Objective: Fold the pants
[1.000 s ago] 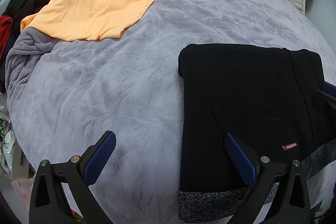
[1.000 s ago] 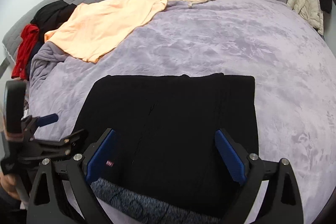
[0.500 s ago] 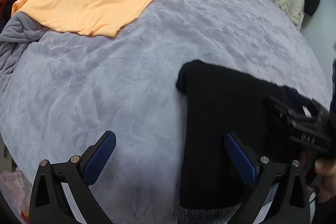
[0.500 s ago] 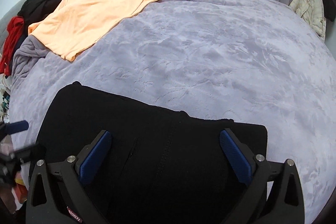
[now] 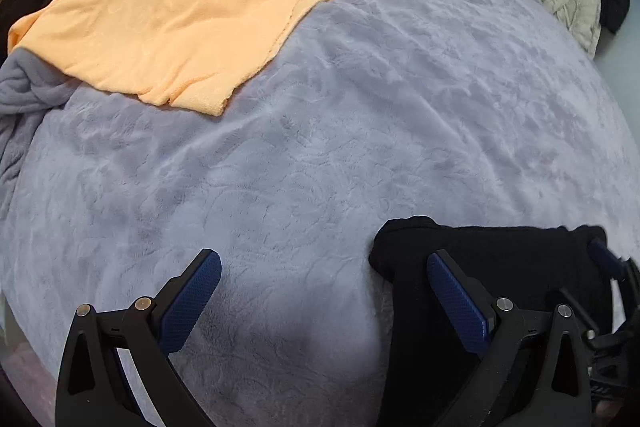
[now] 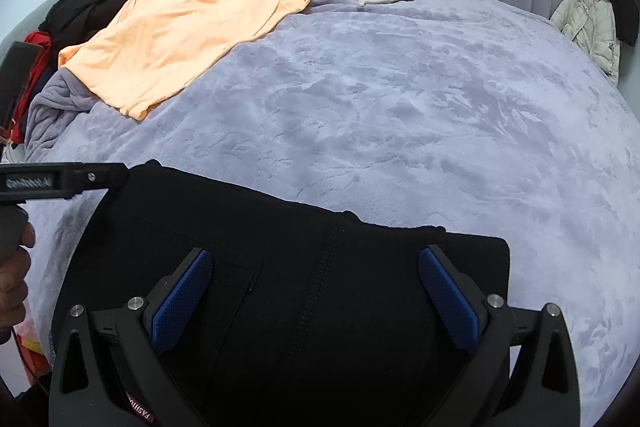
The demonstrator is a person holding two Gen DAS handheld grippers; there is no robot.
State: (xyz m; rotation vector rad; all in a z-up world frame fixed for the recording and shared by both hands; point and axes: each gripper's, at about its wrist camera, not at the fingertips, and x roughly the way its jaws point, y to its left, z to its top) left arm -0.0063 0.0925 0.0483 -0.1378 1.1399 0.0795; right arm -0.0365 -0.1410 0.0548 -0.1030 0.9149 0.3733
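Pants [image 6: 280, 287] lay folded under my wide-apart, empty right gripper [image 6: 316, 291] and left gripper [image 5: 320, 299]; snagging risked undoing them.

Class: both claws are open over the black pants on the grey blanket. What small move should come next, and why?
Probably bring the left claw sideways over the pants. Its pads sit wide apart, one over bare blanket and one at the cloth's edge, so it straddles that edge. The right claw is open above the cloth, gripping nothing.
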